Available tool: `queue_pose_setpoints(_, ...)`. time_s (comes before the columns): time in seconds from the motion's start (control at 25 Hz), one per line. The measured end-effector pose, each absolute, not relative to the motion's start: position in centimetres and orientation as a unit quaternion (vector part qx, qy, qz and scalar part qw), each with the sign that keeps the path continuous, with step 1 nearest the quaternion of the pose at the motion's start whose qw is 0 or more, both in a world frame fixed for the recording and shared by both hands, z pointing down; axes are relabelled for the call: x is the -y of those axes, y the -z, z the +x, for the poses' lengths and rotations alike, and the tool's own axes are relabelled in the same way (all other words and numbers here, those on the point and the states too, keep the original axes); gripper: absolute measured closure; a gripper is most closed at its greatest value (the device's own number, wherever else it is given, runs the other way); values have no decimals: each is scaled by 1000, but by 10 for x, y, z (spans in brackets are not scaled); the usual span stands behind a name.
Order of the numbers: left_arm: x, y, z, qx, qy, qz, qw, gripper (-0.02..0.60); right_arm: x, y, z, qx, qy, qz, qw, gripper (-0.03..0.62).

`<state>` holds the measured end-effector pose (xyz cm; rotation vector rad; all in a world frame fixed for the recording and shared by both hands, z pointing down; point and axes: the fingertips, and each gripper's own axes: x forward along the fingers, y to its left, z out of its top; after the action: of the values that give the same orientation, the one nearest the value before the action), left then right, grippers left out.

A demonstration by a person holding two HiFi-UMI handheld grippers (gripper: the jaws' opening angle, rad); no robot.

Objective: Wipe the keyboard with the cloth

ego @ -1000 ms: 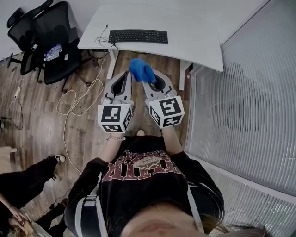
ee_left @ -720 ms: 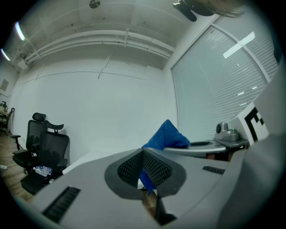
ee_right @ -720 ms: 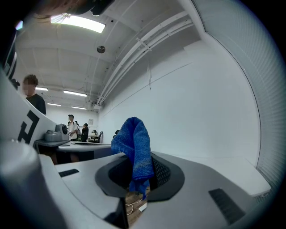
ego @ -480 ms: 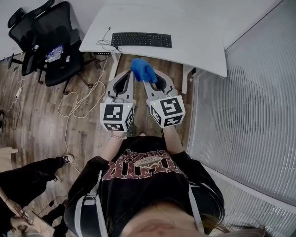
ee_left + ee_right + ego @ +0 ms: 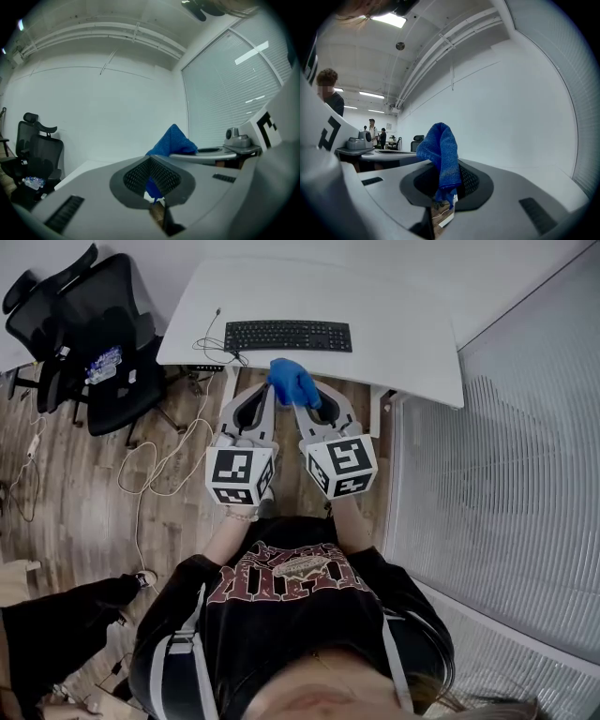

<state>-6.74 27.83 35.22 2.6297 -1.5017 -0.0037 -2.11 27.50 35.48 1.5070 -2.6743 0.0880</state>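
Observation:
A black keyboard (image 5: 289, 336) lies on the white desk (image 5: 394, 324), ahead of both grippers. The grippers are held side by side above the wooden floor, short of the desk's front edge. My right gripper (image 5: 300, 401) is shut on a blue cloth (image 5: 292, 382), which bunches up above its tips. In the right gripper view the cloth (image 5: 442, 152) hangs over the shut right gripper (image 5: 443, 173). My left gripper (image 5: 265, 395) is shut with nothing in it. In the left gripper view its tips (image 5: 151, 161) meet, and the cloth (image 5: 173, 140) shows beyond them to the right.
A black office chair (image 5: 80, 324) stands left of the desk. White and black cables (image 5: 164, 451) trail over the floor below the desk's left end. A wall of blinds (image 5: 487, 474) runs along the right. A person's leg (image 5: 56, 624) shows at lower left.
The desk and keyboard have come slightly nearer in the head view. Both grippers stay together with the cloth still held. The person's leg at lower left has drawn back to the left.

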Motion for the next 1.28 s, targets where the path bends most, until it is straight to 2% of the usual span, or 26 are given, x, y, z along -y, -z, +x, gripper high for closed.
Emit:
queue_pose_setpoints(0.72,-181,-361,-115,462,-5,885,66,548,-181,-359,-63,845,-36,533,31,530)
queue_pose_setpoints(1.28,-105,-369,-103,496,-6,865,76,548,-100,-365,-57,868,-39,492,46,530)
